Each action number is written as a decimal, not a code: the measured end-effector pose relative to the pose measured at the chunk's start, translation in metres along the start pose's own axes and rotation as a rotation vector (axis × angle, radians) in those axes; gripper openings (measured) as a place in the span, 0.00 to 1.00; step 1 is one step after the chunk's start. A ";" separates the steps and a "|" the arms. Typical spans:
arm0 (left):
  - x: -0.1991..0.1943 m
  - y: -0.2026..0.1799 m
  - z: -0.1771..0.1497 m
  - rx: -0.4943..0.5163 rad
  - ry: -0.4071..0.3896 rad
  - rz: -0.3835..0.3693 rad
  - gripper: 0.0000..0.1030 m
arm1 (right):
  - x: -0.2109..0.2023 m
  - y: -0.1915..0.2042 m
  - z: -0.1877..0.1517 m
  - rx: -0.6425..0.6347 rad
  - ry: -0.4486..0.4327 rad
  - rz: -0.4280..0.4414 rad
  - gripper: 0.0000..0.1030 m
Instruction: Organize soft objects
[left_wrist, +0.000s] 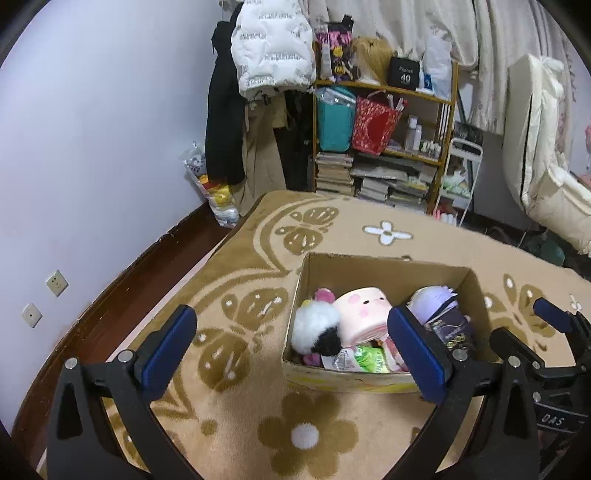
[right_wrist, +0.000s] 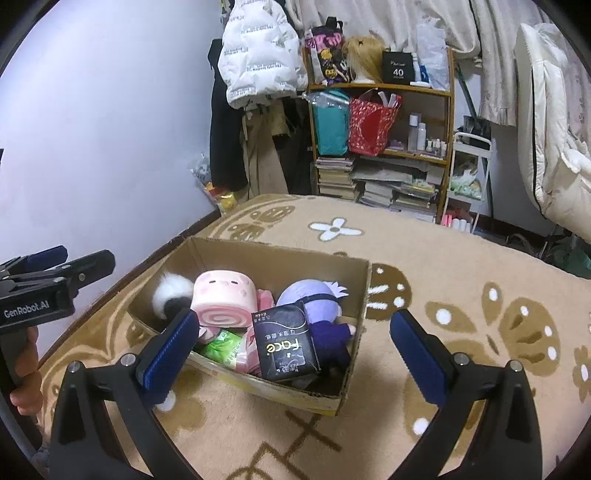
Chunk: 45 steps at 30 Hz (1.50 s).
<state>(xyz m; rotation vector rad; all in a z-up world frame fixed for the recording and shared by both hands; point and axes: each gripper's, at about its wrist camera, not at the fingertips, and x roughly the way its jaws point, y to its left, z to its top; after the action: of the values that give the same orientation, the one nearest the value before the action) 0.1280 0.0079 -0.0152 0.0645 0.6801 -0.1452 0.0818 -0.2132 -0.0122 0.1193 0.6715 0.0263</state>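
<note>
Several toys (right_wrist: 221, 299) half-buried inside cardboard box (right_wrist: 258, 251).

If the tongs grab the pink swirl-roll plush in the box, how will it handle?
The pink roll plush looks stuffed, so it probably squashes and weighs little. Its round shape may roll once set on the rug.

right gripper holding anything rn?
No, the right gripper is open, its blue pads spread wide above the cardboard box with nothing between them.
</note>
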 end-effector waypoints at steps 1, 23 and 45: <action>-0.007 -0.001 0.000 0.008 -0.016 0.002 0.99 | -0.003 0.001 0.000 -0.001 0.000 0.000 1.00; -0.074 -0.007 -0.037 0.077 -0.073 0.024 0.99 | -0.071 0.005 -0.028 0.009 -0.057 -0.005 1.00; -0.061 -0.013 -0.052 0.108 -0.071 0.001 0.99 | -0.063 -0.011 -0.045 0.036 -0.078 0.023 1.00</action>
<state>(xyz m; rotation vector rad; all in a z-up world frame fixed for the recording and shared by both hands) 0.0466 0.0079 -0.0176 0.1630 0.6012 -0.1826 0.0045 -0.2235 -0.0091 0.1617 0.5932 0.0317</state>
